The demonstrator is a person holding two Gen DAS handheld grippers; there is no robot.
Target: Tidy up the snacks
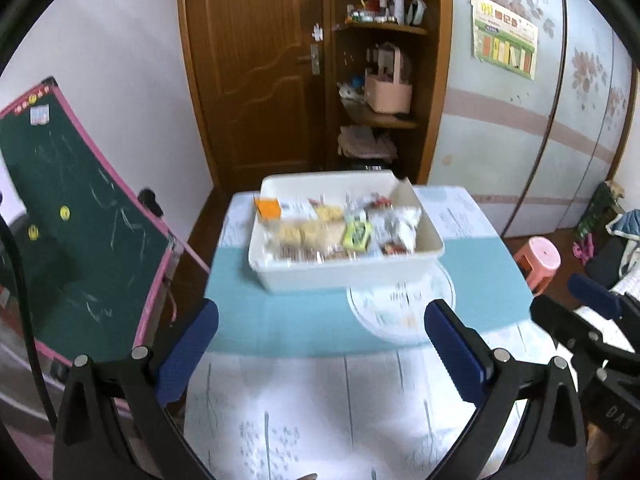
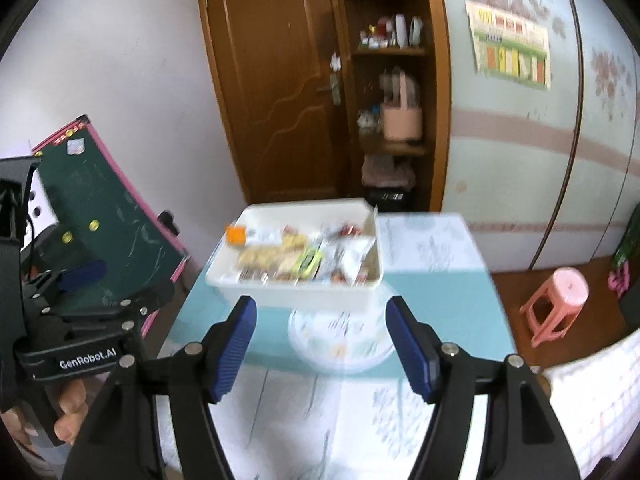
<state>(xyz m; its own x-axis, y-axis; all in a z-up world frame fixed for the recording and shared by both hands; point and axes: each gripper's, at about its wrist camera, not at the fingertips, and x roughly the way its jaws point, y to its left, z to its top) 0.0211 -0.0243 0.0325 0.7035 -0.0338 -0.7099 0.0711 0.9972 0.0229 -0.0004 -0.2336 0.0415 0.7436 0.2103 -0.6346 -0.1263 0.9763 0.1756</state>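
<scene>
Ribbed blue pads line the black fingers of our left gripper, which we hold wide apart over the table with nothing between them. Our right gripper is likewise spread open and grips nothing; in the left view it shows at the far right edge, well apart from the left one.

Under both grippers lies a smooth tablecloth, white with faint grey plant prints near us and a teal band farther ahead. A round white plate with a printed pattern sits just ahead of the fingertips, between the pads in the right view.

Beyond the plate, touching or overlapping its far rim, stands a rectangular white plastic bin with rounded corners and a thick rim. It holds the snacks: crinkly clear and white wrappers, pale yellow biscuits, an orange packet at the far left corner and a green packet near the middle. Motion blur hides finer detail.

Bare cloth stays open to the right of the bin and below our fingers. Left of the table's edge leans a green chalkboard with a pink frame; to the right stands a pink stool.
</scene>
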